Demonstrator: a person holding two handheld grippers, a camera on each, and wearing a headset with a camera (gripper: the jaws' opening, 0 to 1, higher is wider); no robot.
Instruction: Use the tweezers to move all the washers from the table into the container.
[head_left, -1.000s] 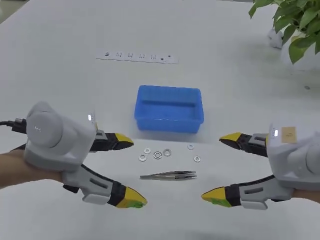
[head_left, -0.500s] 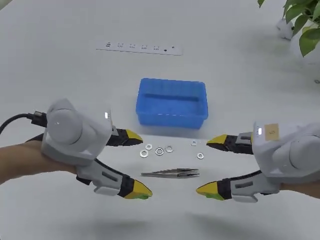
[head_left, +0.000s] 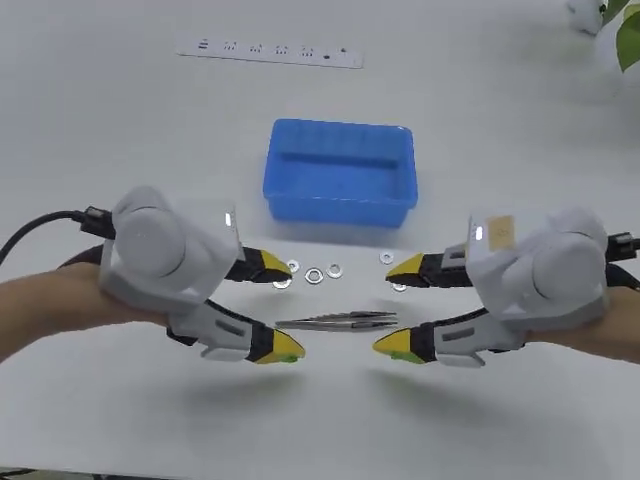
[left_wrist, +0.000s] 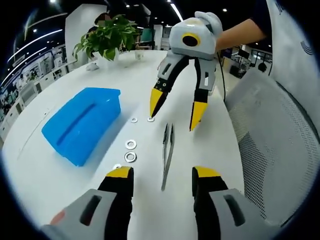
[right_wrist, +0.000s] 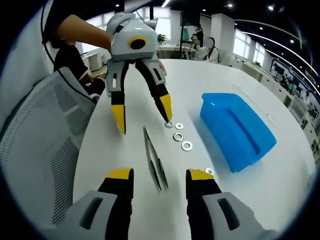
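Head view: slim silvery tweezers (head_left: 337, 321) lie between left gripper (head_left: 289, 309) and right gripper (head_left: 387, 308), all fingers (head_left: 268, 345) spread wide.

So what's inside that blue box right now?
The blue box looks empty: bare floor, nothing on it. The washers lie outside, in front of it. Its near wall hides a thin strip of floor.

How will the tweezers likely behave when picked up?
The tweezers look thin, shiny metal lying flat on the table, so probably light, slippery and hard to get under. Their two slim arms would likely flex together when squeezed.
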